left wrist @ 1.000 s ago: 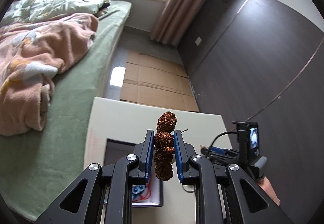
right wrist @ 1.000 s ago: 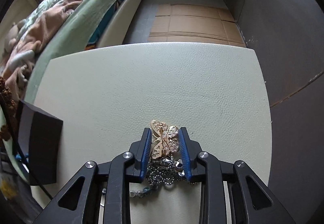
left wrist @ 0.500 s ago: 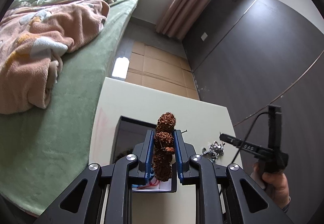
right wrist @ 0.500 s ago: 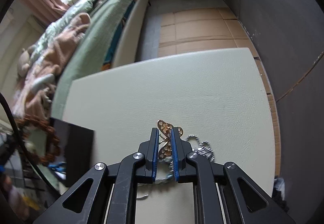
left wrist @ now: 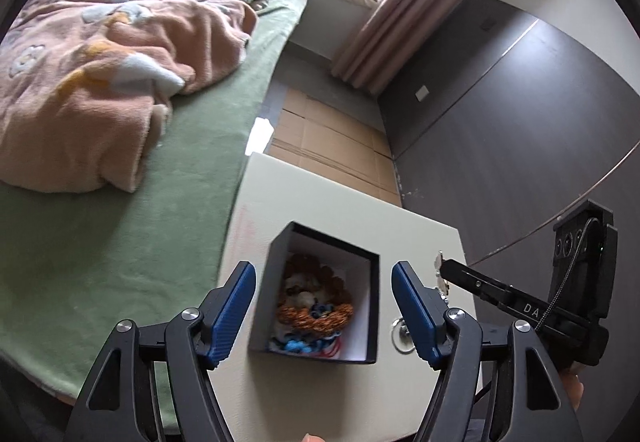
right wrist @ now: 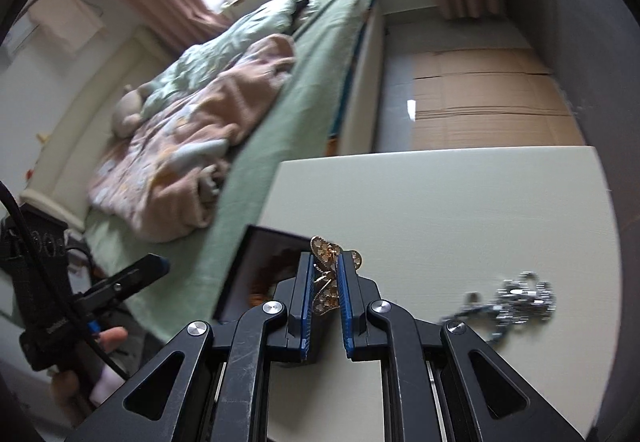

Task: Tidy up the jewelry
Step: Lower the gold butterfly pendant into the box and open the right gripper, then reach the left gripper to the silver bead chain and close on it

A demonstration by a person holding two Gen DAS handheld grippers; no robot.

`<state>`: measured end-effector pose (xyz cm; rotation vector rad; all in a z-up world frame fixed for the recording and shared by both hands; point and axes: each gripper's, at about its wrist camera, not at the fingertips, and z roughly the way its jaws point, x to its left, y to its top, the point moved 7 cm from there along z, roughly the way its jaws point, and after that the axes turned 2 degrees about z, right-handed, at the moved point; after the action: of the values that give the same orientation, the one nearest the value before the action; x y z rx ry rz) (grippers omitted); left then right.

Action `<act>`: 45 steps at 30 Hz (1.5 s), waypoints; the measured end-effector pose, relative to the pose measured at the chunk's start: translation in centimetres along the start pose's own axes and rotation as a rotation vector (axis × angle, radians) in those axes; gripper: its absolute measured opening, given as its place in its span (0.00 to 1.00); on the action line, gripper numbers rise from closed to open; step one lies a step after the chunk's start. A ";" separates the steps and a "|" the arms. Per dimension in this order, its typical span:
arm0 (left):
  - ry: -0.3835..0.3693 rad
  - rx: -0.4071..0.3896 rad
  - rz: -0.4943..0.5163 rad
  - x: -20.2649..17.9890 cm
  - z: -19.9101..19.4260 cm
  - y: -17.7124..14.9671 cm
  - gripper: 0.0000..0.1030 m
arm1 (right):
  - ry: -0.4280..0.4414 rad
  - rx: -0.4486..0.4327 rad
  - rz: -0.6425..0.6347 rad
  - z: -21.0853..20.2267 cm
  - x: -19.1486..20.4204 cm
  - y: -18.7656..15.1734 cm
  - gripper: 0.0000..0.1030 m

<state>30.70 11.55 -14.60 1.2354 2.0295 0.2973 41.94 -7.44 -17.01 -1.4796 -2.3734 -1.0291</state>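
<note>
The left gripper (left wrist: 323,306) hangs with its blue-padded fingers spread wide and empty, straddling the open black cardboard box with a white lining (left wrist: 362,250) directly below it. Inside the box, between the fingers, lies a brown knobbly seed-bead bracelet (left wrist: 316,312) on top of some blue beads (left wrist: 298,346).

The right gripper (right wrist: 325,274) is pinching a gold filigree butterfly brooch (right wrist: 329,254) edge-on, the wings poking out ahead of the tips. The box (right wrist: 256,254) sits just ahead and to its left, at the near corner of the pale cream leather-textured table (right wrist: 460,210).

The step in hand looks to be carrying the brooch to the box. To do it well, bring the tips over the white lining before letting go, low enough that the brooch drops onto the bracelet instead of bouncing off the rim. The left gripper should clear away first, since the two would crowd the opening.

Only the right wrist view shows the tangled silver bead chain (right wrist: 520,296) lying on the table to the right of its gripper, well apart from the box and likely next. Only the left wrist view looks into the box.
</note>
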 end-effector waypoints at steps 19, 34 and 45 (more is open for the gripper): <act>0.078 -0.050 -0.050 3.6 -1.4 -0.8 0.99 | 0.015 0.166 0.015 7.2 4.1 -1.7 0.31; 0.061 -0.072 0.055 -0.9 -1.0 -1.3 1.00 | -0.020 0.012 0.193 -0.4 -3.3 -0.9 1.00; 0.039 -0.009 0.176 -5.6 0.9 -2.1 1.00 | -0.117 -0.078 0.266 -4.8 -9.3 -2.5 1.00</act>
<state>31.47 5.67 -13.77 1.4154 1.9533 0.4163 43.39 -17.92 -18.92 -1.8701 -2.1516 -1.0032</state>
